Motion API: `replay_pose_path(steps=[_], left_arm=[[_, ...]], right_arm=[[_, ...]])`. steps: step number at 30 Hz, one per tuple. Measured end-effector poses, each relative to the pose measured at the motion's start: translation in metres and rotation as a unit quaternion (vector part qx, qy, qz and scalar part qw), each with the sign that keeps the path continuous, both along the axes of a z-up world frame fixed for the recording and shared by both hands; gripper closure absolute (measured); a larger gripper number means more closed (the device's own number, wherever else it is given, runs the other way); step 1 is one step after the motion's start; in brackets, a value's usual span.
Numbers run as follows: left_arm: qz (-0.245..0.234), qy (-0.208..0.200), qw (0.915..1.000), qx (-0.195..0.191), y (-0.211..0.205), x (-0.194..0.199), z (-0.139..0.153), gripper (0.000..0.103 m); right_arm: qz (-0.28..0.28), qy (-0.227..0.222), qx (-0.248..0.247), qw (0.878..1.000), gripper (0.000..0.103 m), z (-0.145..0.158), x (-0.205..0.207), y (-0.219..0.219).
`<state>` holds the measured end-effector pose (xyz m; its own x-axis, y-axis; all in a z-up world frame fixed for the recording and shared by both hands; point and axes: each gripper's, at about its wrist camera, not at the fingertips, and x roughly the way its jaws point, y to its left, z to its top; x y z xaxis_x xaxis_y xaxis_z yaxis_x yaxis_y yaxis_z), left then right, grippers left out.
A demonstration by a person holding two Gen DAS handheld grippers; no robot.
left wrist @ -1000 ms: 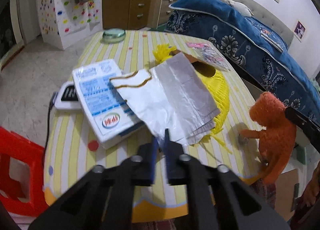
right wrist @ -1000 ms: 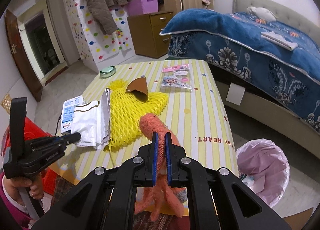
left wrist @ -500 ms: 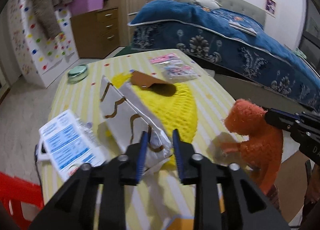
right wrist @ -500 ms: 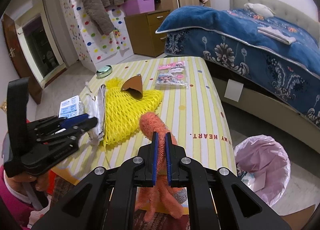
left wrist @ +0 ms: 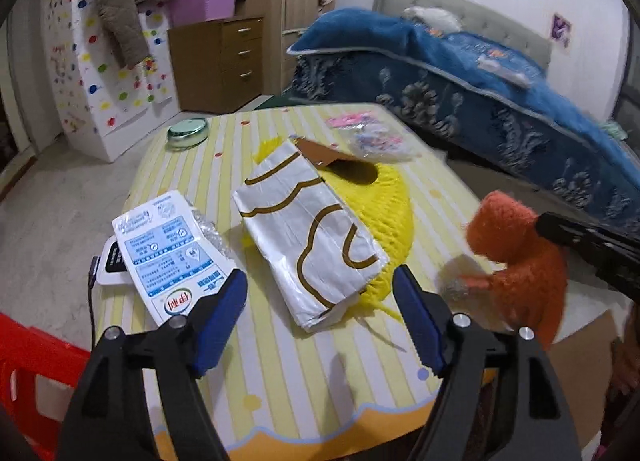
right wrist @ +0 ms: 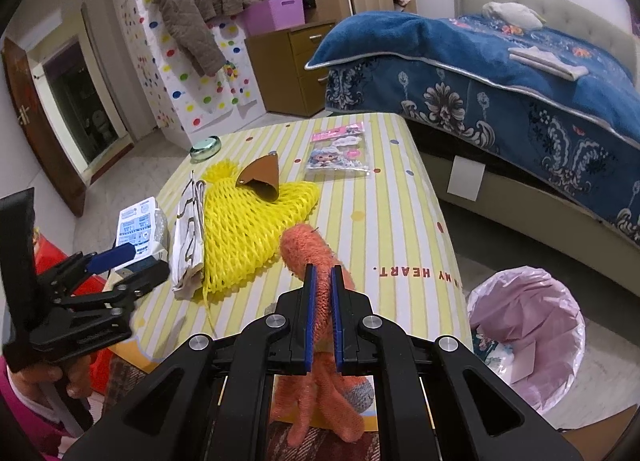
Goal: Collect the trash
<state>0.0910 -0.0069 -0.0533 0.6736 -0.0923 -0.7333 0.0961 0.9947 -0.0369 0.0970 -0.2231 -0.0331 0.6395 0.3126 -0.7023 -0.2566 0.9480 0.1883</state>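
Over table edge: right hand-held gripper (right wrist: 321, 293) clamped on orange plush (right wrist: 316, 261); left hand-held gripper (left wrist: 320, 293) apart nr white bag (left wrist: 308, 237).

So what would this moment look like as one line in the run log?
left tongs: open, above white foil bag | right tongs: shut on orange knit toy | pink-lined bin: beside table

White bag (left wrist: 308, 237) with brown lines: flat, creased, overlapping left edge of yellow net (right wrist: 252, 221). Brown scrap (right wrist: 260, 179) curled atop net's far end. Milk pouch (left wrist: 168, 253) left of net. Orange fuzzy glove (right wrist: 316, 261) right of net, pinched upright.
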Motion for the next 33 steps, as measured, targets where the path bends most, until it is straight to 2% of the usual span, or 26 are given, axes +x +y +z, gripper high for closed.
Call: replay_pose_path(steps=[6,11,20,26,33], left_arm=[[0.029,0.014,0.9992,0.023,-0.023,0.021,-0.013,0.030],[0.061,0.050,0.9967,0.021,-0.013,0.028,-0.031,0.030],[0.021,0.040,0.9987,0.024,-0.005,-0.005,-0.035,0.031],[0.027,0.064,0.9964,0.047,-0.006,0.003,-0.048,0.040],[0.015,0.063,0.9966,0.051,-0.011,0.015,-0.051,0.040]], right_arm=[[-0.005,0.003,0.000,1.000,0.096,-0.002,-0.001,-0.004],[-0.009,0.004,0.000,1.000,0.096,-0.002,-0.002,-0.009],[-0.013,0.007,0.003,1.000,0.095,-0.005,-0.001,-0.011],[-0.012,0.009,0.002,1.000,0.095,-0.007,-0.003,-0.010],[-0.014,0.011,0.001,1.000,0.095,-0.008,-0.004,-0.010]])
